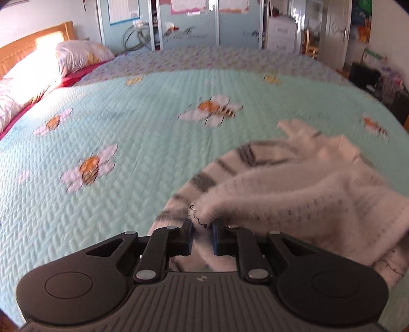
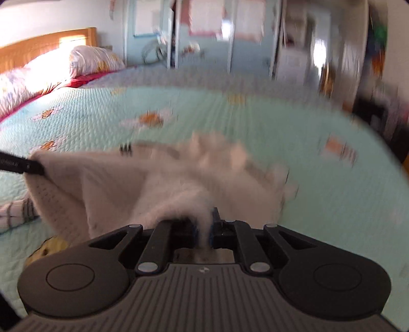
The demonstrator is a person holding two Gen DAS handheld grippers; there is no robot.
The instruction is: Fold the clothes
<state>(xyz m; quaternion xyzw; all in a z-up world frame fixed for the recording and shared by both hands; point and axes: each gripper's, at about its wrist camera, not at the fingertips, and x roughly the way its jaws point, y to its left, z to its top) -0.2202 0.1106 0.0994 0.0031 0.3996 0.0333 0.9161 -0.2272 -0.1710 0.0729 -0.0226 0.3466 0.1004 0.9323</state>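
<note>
Clearly, a fuzzy white sweater (image 1: 294,189) with grey stripes is held up over the quilt (image 1: 127,132) by both grippers. The left gripper (image 1: 202,237) is nearly closed, a hem edge pinched between its blue pads — loose dark threads are seen at the pinch. In the left wrist view the cloth is spread from the jaws toward 2 o'clock, a sleeve end reaching out at 1 o'clock.

The right gripper (image 2: 203,233) is likewise drawn in tight on a bunched fold of the sweater (image 2: 158,184), though this view is badly blurred. Another black finger (image 2: 21,166) is seen at 9 o'clock there, clamped on the sweater's far corner, so an upper edge is stretched between the two. A striped part is left trailing on the quilt (image 2: 319,204) at 8 o'clock.

Open quilt is offered from 9 to 12 o'clock in the left view. That room is bounded by pillows (image 1: 38,71) and a headboard (image 1: 28,43) at 10 o'clock — and by wardrobe doors (image 1: 189,23) at 12.
</note>
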